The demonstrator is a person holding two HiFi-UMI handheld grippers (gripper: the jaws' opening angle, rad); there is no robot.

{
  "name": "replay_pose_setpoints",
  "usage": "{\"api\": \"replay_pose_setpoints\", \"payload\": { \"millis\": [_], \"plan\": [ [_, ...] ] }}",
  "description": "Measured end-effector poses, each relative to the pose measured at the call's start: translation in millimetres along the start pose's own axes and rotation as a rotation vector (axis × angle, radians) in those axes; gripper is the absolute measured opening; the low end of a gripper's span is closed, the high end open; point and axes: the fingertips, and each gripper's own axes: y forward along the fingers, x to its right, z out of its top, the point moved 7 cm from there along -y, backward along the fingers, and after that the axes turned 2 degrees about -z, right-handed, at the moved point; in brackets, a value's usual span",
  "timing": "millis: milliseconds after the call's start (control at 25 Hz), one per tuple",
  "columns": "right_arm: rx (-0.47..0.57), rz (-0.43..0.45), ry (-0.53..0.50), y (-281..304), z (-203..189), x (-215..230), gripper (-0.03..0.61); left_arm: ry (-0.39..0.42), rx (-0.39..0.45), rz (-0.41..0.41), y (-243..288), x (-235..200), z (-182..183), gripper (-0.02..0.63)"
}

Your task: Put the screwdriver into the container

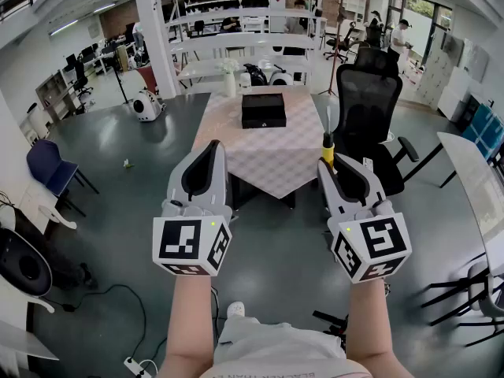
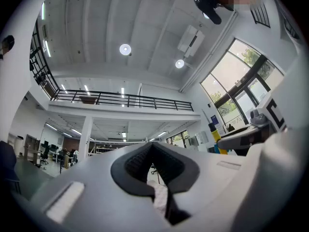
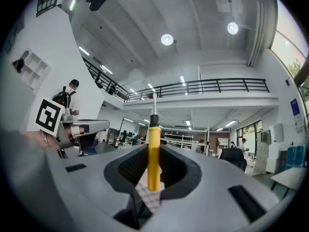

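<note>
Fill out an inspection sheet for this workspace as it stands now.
Surface: table under a checked cloth, mostly bare.
Job's things: black container on the table's far part; screwdriver, yellow handle, upright, not yet in the container.
Clutter: small white object near the table's far edge, too small to identify.
Grippers: left gripper fingers together, nothing between them; right gripper fingers clamped on the screwdriver's handle.
Cables: cable and power strip on the floor at the person's left.
Surroundings: black office chair right of the table; blue chair at left.
</note>
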Motion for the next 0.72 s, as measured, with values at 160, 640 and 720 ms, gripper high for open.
{"api": "replay_pose_setpoints", "payload": {
  "millis": [160, 640, 720],
  "plan": [
    [-0.004, 0.010, 0.001, -6.7, -4.0, 6.8, 0.071, -0.001, -0.004, 0.007, -0.3, 10.6, -1.4, 0.008],
    [-0.018, 0.037, 0.038, 11.9, -23.9, 24.6, 0.071, -0.002, -0.020, 0.021, 16.9, 14.0, -20.8, 0.008],
    [-0.018, 0.038, 0.040, 25.6, -27.7, 27.4, 0.071, -0.002, -0.017, 0.021, 26.4, 6.4, -26.9, 0.008]
  ]
}}
